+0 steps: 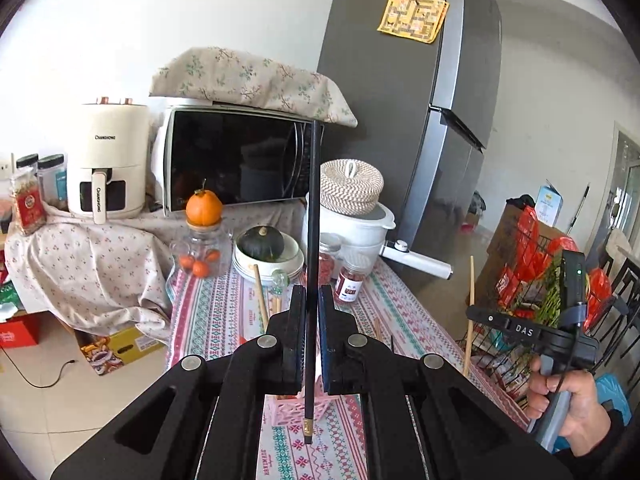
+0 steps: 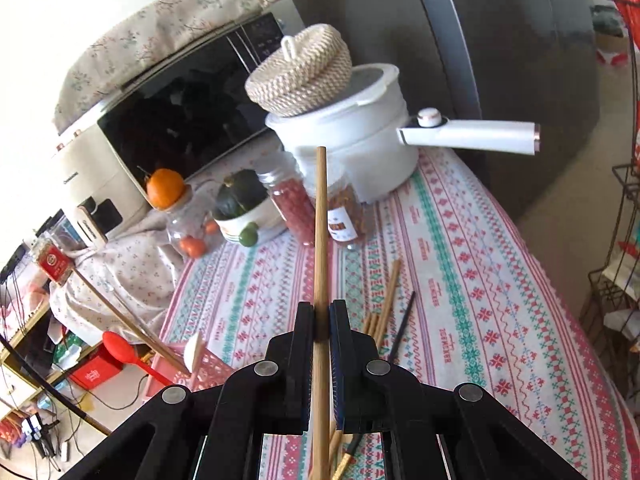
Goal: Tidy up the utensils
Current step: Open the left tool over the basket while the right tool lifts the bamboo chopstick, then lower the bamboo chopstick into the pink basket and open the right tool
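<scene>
My left gripper [image 1: 308, 294] is shut on a black chopstick [image 1: 313, 216] that stands upright, its gold-banded end hanging over a pink lattice basket [image 1: 292, 410] below the jaws. My right gripper [image 2: 321, 308] is shut on a wooden chopstick [image 2: 321, 216], held upright above the table. Loose wooden chopsticks [image 2: 386, 300] and one black chopstick [image 2: 402, 326] lie on the patterned tablecloth [image 2: 480, 280]. The pink basket [image 2: 208, 364] also shows in the right wrist view, holding a red spoon [image 2: 120, 348], a white spoon and wooden chopsticks. The right gripper's body [image 1: 560, 332] shows at the right of the left wrist view.
At the back of the table stand a white pot [image 2: 360, 136] with a woven lid, spice jars [image 2: 294, 208], a bowl with a green squash [image 1: 262, 244] and a jar topped by an orange [image 1: 204, 208]. A microwave [image 1: 236, 156], air fryer and fridge [image 1: 400, 120] stand behind. A wire rack [image 1: 520, 280] is on the right.
</scene>
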